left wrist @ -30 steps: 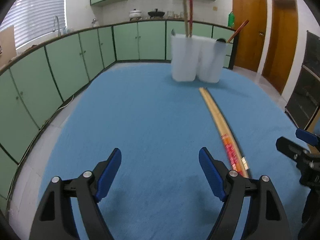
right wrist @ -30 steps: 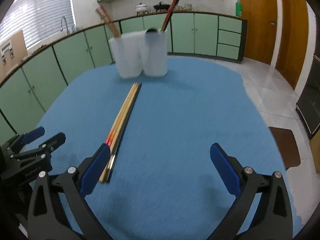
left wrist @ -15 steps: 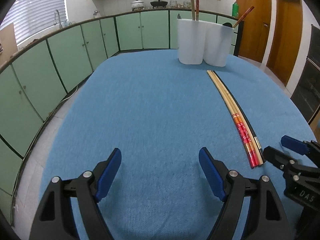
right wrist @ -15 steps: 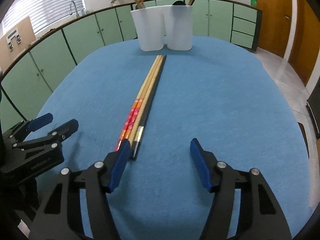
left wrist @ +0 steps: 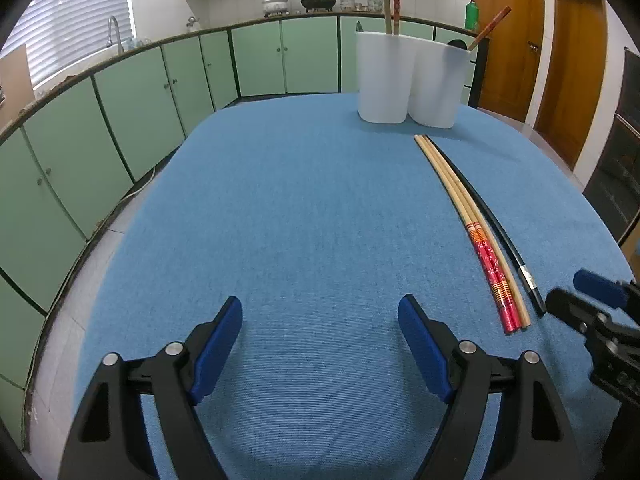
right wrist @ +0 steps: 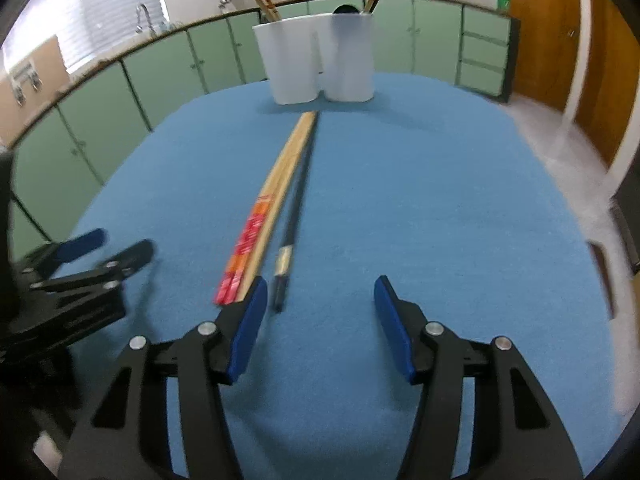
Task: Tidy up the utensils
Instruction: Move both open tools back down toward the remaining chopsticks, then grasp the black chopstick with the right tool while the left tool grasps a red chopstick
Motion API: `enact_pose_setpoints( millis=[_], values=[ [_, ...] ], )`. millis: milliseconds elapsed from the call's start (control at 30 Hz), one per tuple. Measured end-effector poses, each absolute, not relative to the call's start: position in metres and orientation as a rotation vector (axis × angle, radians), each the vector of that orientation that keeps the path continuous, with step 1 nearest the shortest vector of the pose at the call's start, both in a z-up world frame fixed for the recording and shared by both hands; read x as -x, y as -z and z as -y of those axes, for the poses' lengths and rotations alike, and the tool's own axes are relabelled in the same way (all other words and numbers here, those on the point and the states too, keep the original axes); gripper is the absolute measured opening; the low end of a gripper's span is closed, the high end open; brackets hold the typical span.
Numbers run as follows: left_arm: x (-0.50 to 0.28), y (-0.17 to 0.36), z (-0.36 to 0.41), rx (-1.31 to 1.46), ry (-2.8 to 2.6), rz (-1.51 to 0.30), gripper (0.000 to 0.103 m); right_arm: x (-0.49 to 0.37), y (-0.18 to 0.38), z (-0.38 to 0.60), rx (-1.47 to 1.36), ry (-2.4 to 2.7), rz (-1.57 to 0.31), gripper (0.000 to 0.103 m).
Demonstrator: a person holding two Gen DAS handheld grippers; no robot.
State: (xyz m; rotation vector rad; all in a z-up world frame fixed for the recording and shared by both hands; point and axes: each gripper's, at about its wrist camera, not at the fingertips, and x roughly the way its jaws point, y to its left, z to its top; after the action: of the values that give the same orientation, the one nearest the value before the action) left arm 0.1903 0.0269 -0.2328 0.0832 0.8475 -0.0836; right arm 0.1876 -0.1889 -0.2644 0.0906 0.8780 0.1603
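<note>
Two wooden chopsticks with red ends [left wrist: 468, 220] [right wrist: 276, 196] and one black chopstick [left wrist: 492, 224] [right wrist: 298, 192] lie side by side on the blue table [left wrist: 300, 220]. A white two-part holder [left wrist: 408, 80] [right wrist: 320, 60] stands at the far end with several chopsticks upright in it. My left gripper [left wrist: 320, 336] is open and empty, left of the chopsticks. My right gripper [right wrist: 318, 320] is open and empty, with the near end of the black chopstick just ahead of its left finger [right wrist: 248, 328]. Each gripper shows at the edge of the other's view.
Green cabinets [left wrist: 120, 120] run along the left and back under a counter with pots. Brown doors [left wrist: 508, 32] stand at the right. The table edge drops to a tiled floor [right wrist: 560, 148] on the right.
Both grippers have dropped lower and closer to the chopsticks' near ends. The right gripper's jaws have narrowed and it has shifted left, toward the black chopstick's end.
</note>
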Motion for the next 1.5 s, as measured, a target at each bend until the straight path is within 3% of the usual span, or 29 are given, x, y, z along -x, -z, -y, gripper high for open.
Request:
enact_pose_setpoints(
  millis=[133, 233, 400, 533, 1500],
  values=[
    [-0.189, 0.233, -0.026, -0.090, 0.083, -0.843, 0.079, -0.182, 0.268, 0.186, -0.097, -0.170, -0.881, 0.042],
    [-0.189, 0.233, -0.026, -0.093, 0.081, -0.845, 0.079, -0.184, 0.268, 0.181, -0.095, -0.191, -0.885, 0.029],
    [-0.191, 0.235, -0.024, -0.105, 0.076, -0.853, 0.079, -0.188, 0.268, 0.171, -0.059, -0.194, -0.886, 0.027],
    [-0.190, 0.235, -0.022, -0.105, 0.084, -0.855, 0.079, -0.192, 0.268, 0.169, -0.048, -0.165, -0.892, 0.007],
    [-0.185, 0.240, 0.041, -0.089, 0.222, -0.900, 0.079, -0.186, 0.268, 0.229, -0.100, -0.059, -0.892, 0.006]
  ],
)
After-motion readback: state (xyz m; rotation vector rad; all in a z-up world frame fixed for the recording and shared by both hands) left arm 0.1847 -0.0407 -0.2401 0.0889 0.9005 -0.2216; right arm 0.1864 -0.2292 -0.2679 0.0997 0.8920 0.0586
